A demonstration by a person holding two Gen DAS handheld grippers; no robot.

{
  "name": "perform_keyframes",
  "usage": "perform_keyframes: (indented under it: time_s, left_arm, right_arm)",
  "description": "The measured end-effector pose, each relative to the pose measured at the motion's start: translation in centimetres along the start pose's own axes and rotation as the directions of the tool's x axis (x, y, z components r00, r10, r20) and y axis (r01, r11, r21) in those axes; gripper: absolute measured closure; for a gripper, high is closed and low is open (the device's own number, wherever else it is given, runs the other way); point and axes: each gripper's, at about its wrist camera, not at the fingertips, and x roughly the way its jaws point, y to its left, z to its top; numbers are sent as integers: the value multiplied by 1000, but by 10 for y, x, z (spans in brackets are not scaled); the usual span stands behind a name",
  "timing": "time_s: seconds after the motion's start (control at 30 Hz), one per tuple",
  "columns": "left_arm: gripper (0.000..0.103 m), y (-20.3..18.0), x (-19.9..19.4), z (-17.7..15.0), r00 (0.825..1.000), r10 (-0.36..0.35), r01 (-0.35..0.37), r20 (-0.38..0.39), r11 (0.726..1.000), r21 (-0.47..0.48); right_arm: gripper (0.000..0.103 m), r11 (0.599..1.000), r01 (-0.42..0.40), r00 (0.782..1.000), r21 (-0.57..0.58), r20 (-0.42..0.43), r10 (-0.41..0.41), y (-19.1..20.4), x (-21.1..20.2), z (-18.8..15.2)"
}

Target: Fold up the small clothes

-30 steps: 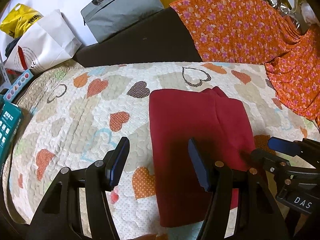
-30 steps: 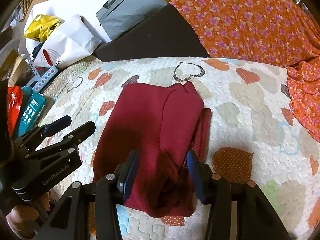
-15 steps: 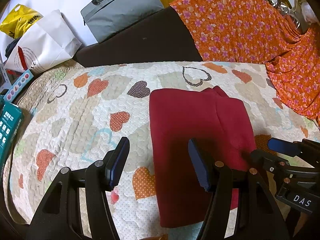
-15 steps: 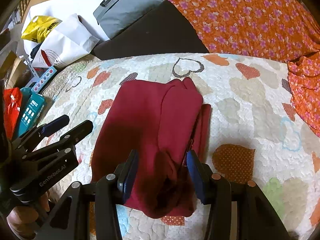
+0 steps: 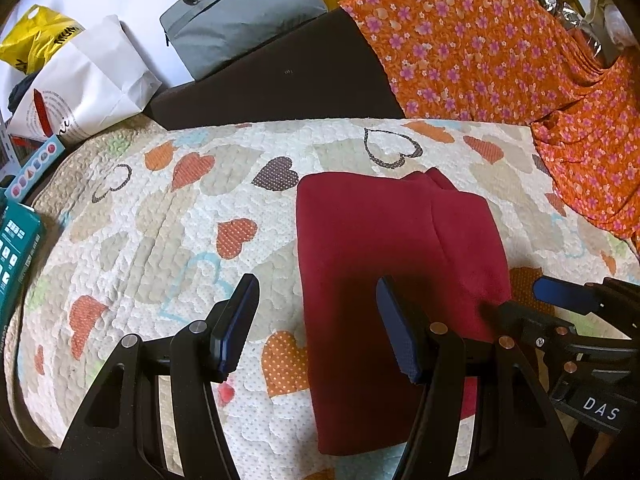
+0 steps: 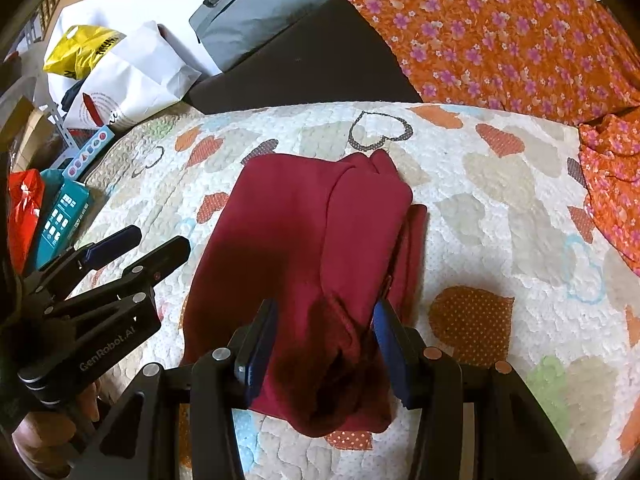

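- While both claws hang just above the quilt, neither is pinching anything: the left claw (image 5: 316, 320) is spread, one finger over bare quilt and the other over the left edge of the red garment (image 5: 384, 264), and I can't see either pad pressing on cloth.
- The right claw (image 6: 324, 336) is spread too, with the garment's bunched near end sitting between its fingers but not squeezed, as far as I can tell.
- The red garment (image 6: 304, 248) lies already folded lengthwise in the middle of the heart-print quilt (image 5: 160, 240), a narrow strip of it poking out along its right side.
- Handling guess: it looks like soft, light fleece or knit, so it'll droop and slide on itself. I'd grab the two near corners, one per claw, and bite through all layers so the fold doesn't peel open.
- Beyond the garment's far end there's a dark cushion (image 5: 280, 80), with orange flowered fabric (image 5: 500, 52) to its right.
- Hard to say: the near hem is lost in shadow behind the right claw's fingers, so I can't count layers or tell what kind of garment it is.
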Motion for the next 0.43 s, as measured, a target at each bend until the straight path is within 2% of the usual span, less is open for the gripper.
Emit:
perform_keyframes:
  time_s: [0.23, 0.43]
  left_arm:
    - [42, -1, -2, 0, 1000, -18, 18, 16, 1000, 1]
    - [42, 2, 0, 1, 1000, -26, 26, -1, 1000, -17]
  right_arm:
    - [55, 1000, -7, 1000, 4, 1, 7, -1, 1, 1]
    - [55, 1000, -11, 1000, 5, -10, 11, 3, 4, -1]
